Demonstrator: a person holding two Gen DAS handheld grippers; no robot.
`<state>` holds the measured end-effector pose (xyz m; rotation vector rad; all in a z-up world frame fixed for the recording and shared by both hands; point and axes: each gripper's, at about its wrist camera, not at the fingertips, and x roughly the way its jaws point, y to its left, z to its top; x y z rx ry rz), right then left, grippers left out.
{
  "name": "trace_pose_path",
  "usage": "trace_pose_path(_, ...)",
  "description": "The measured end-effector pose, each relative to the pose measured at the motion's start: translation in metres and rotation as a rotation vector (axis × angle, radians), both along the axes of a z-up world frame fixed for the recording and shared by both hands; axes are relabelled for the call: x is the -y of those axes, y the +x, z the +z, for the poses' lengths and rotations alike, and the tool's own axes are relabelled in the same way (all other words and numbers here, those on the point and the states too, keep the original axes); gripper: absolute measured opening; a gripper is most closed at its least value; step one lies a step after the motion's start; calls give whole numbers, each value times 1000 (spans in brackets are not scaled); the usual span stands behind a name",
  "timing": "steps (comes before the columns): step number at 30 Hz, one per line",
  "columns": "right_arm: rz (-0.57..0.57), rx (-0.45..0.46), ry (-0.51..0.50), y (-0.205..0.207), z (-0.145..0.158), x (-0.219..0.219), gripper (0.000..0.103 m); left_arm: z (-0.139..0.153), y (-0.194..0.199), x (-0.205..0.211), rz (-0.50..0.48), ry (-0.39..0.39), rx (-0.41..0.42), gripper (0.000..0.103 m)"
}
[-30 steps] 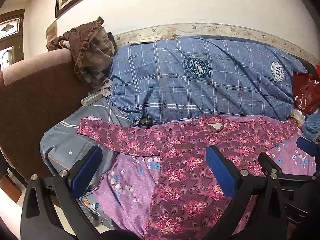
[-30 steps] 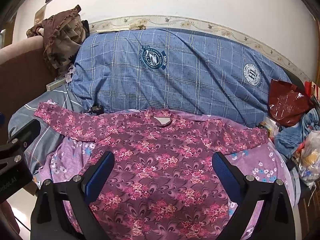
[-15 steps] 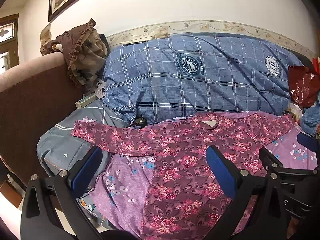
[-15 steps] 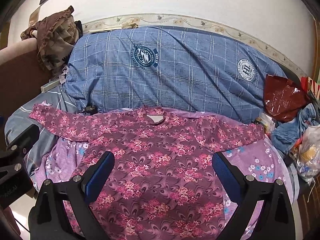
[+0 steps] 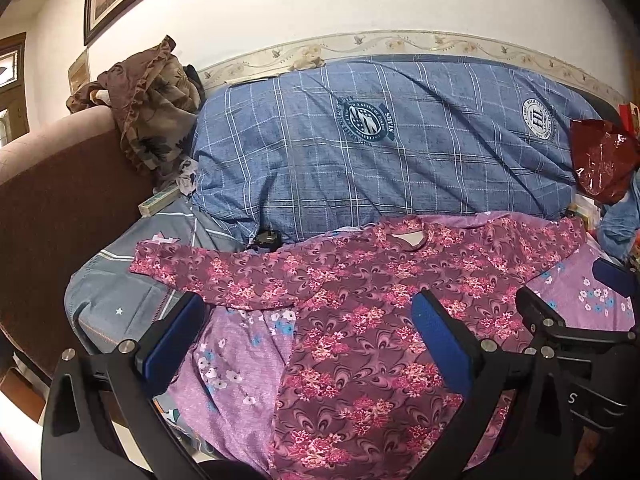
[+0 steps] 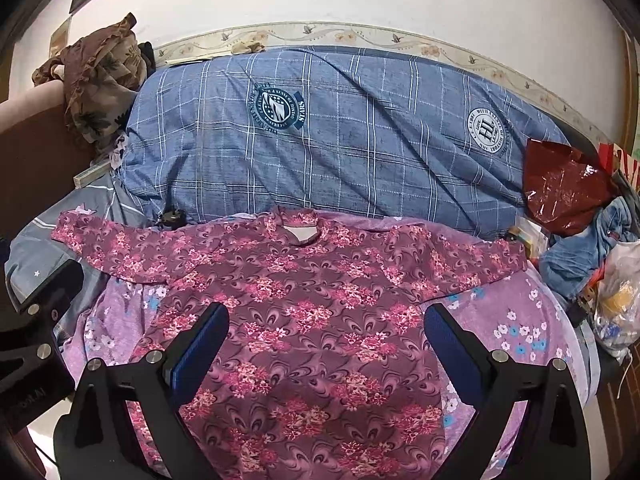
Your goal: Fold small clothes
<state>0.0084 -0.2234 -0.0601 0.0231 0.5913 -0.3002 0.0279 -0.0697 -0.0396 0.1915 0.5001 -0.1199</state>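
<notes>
A maroon long-sleeved top with pink flowers [image 5: 360,320] [image 6: 312,312] lies flat on a lilac flowered cloth [image 5: 236,360] [image 6: 516,328], neckline toward the far side and both sleeves spread out. My left gripper [image 5: 308,332] hovers open over the top's left half, blue pads wide apart and empty. My right gripper [image 6: 326,340] hovers open above the middle of the top, also empty. The right gripper's body [image 5: 560,332] shows at the right edge of the left wrist view.
A big blue checked quilt [image 6: 340,140] lies behind the top against the wall. A brown headboard [image 5: 60,208] with a brown cloth [image 5: 148,108] on it stands at the left. A red plastic bag [image 6: 564,188], blue clothes [image 6: 580,256] and a clear bag [image 6: 616,304] crowd the right.
Both grippers have drawn back and lifted slightly, so the top sits a little lower and farther in each view. Both stay open; the top has not moved.
</notes>
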Motion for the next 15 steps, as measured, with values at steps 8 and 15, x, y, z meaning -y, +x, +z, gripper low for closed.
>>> trace_pose_path(8,-12,-29,-1,13,-11,9,98,-9,14,9,-11,0,-26,103)
trace_pose_path(15,-21,-43,-13,17,-14,9,98,-10,19,10,-20,-10,-35,103)
